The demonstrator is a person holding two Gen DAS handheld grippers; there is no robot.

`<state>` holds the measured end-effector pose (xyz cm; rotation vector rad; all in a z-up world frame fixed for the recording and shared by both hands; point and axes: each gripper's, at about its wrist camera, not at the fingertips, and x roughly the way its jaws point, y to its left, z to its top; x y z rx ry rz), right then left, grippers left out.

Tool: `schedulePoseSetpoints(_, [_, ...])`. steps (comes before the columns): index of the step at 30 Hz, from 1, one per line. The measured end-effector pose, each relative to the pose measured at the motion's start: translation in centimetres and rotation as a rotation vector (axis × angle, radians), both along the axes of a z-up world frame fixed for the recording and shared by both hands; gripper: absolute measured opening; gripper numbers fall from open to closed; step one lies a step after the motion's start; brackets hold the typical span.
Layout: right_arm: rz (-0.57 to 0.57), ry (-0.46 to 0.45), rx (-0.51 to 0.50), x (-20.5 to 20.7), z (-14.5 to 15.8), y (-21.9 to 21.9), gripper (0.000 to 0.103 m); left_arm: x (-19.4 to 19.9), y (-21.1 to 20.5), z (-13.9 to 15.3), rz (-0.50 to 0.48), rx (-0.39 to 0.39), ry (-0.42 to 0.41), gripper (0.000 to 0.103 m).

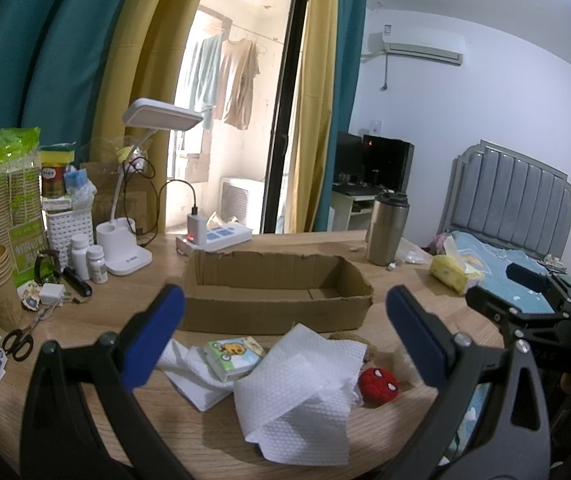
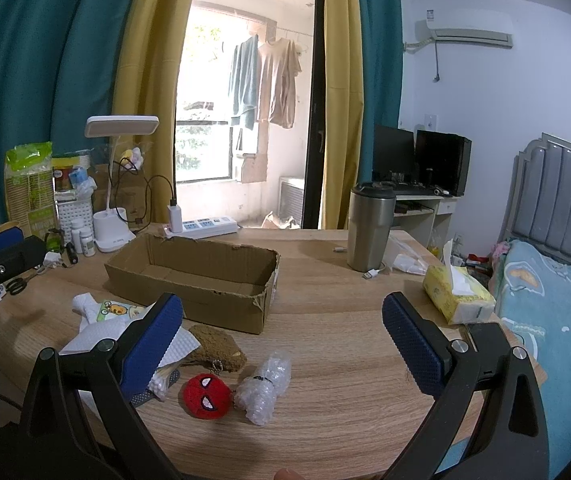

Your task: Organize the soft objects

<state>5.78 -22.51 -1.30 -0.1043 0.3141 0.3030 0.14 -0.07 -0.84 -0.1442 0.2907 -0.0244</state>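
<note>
Starting with both tongs spread empty, pinch the paper towel centrally, lifting toward the cardboard box at twelve o'clock.

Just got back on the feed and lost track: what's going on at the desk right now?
A person holds a gripper in each hand above the wooden desk, and both are open and empty. The left gripper hovers over the white paper towels and small tissue pack. The right gripper hangs near the red Spider-Man plush, brown plush and bubble wrap roll. The cardboard box behind them looks empty; nothing has been put in yet.
</note>
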Motion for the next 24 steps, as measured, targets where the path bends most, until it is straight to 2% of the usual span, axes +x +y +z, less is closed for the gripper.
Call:
schedulePoseSetpoints(17, [0.0, 0.002, 0.0, 0.1, 0.0, 0.0, 0.102, 0.0, -0.1, -0.3, -0.002, -0.001, 0.006, 0.101])
schedulePoseSetpoints(24, [0.003, 0.012, -0.001, 0.0, -0.6, -0.1, 0.102, 0.2, -0.1, -1.0, 0.0, 0.003, 0.037, 0.101])
